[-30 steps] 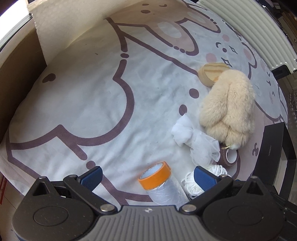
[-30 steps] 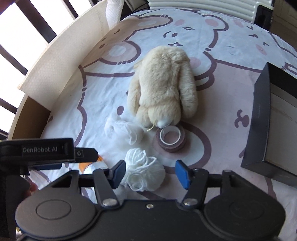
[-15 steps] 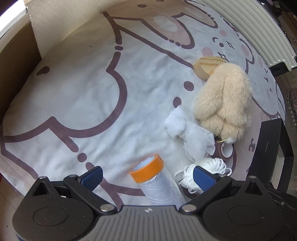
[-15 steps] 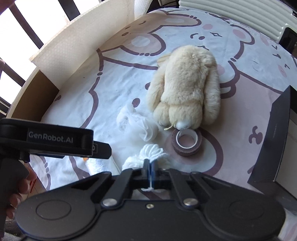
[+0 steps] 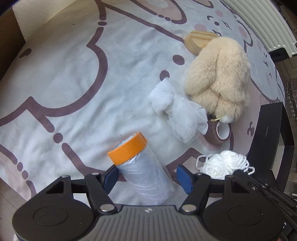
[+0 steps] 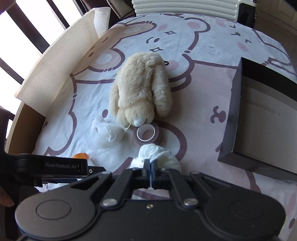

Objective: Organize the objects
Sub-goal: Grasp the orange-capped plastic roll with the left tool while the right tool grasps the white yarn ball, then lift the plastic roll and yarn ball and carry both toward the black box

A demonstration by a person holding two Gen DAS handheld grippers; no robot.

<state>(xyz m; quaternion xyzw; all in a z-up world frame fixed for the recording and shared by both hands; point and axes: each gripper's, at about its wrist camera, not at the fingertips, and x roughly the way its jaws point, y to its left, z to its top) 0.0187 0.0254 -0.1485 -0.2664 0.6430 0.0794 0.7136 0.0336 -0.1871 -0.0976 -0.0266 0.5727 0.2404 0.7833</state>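
Observation:
My right gripper (image 6: pixel 150 166) is shut on the white yarn ball (image 6: pixel 157 153), held just in front of a brown tape ring (image 6: pixel 146 134); the yarn also shows in the left wrist view (image 5: pixel 224 164). My left gripper (image 5: pixel 148 178) is open around an orange-capped roll of clear film (image 5: pixel 141 166), its blue pads on either side of it. A beige plush rabbit (image 6: pixel 143 94) lies mid-bed, with a crumpled white mesh cloth (image 6: pixel 106 132) at its left. A black open box (image 6: pixel 259 118) sits to the right.
A wooden disc (image 5: pixel 198 39) lies behind the rabbit. A cream padded wall (image 6: pixel 53 61) and cardboard panel (image 6: pixel 24 129) border the bed on the left; a white ribbed radiator (image 6: pixel 185 7) runs along the far edge.
My right gripper closed on the yarn ball and has carried it a little right, toward the tape ring. My left gripper moved forward and narrowed around the orange-capped roll.

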